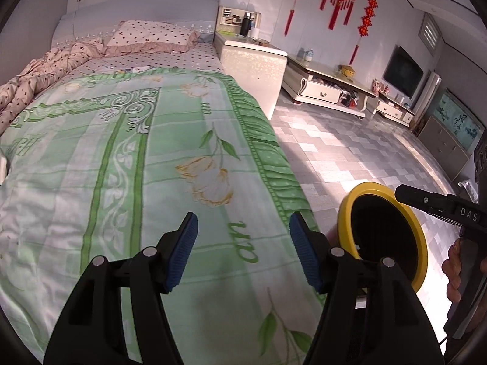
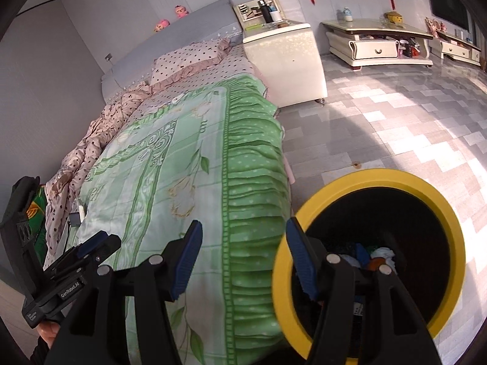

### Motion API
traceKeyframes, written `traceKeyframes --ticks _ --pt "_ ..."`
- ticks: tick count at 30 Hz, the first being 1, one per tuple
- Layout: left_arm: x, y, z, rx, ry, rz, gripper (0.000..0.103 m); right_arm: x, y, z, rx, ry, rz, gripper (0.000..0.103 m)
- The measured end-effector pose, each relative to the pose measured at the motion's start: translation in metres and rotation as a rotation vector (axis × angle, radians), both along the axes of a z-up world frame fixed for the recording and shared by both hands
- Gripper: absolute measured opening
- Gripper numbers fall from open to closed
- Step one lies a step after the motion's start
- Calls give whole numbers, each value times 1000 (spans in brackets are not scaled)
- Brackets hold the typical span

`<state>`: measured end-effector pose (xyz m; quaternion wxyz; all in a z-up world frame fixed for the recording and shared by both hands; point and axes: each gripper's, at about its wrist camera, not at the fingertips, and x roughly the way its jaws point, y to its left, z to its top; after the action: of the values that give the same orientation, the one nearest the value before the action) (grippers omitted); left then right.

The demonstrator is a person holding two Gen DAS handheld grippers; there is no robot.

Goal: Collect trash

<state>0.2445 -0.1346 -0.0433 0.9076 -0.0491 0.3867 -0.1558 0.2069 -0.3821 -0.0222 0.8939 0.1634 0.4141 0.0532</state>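
A yellow-rimmed round trash bin (image 2: 426, 194) stands on the floor beside the bed; it also shows in the left wrist view (image 1: 344, 206). Crumpled trash (image 2: 376, 257) in white, blue and orange lies at its bottom. My right gripper (image 2: 243, 258) is open and empty, straddling the bed's edge and the bin's near rim. My left gripper (image 1: 243, 249) is open and empty above the green floral bedspread (image 1: 137, 167). The left gripper also shows at the lower left of the right wrist view (image 2: 91, 248). I see no loose trash on the bedspread.
A bed with a polka-dot pillow (image 1: 152, 35) and rumpled quilt (image 1: 39, 73) fills the left. A white nightstand (image 1: 252, 60) stands at the bed's head. Low white cabinets (image 1: 325, 85) and a TV (image 1: 403, 71) line the far wall. Tiled floor (image 1: 350, 152) lies to the right.
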Motion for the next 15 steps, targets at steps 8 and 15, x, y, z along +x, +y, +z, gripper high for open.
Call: traceKeyframes --ticks 8,15 --pt "-9 103 -8 28 12 163 59 23 92 -13 -4 30 142 54" --pt "-19 156 -20 37 30 242 59 32 144 -26 -19 60 221 54"
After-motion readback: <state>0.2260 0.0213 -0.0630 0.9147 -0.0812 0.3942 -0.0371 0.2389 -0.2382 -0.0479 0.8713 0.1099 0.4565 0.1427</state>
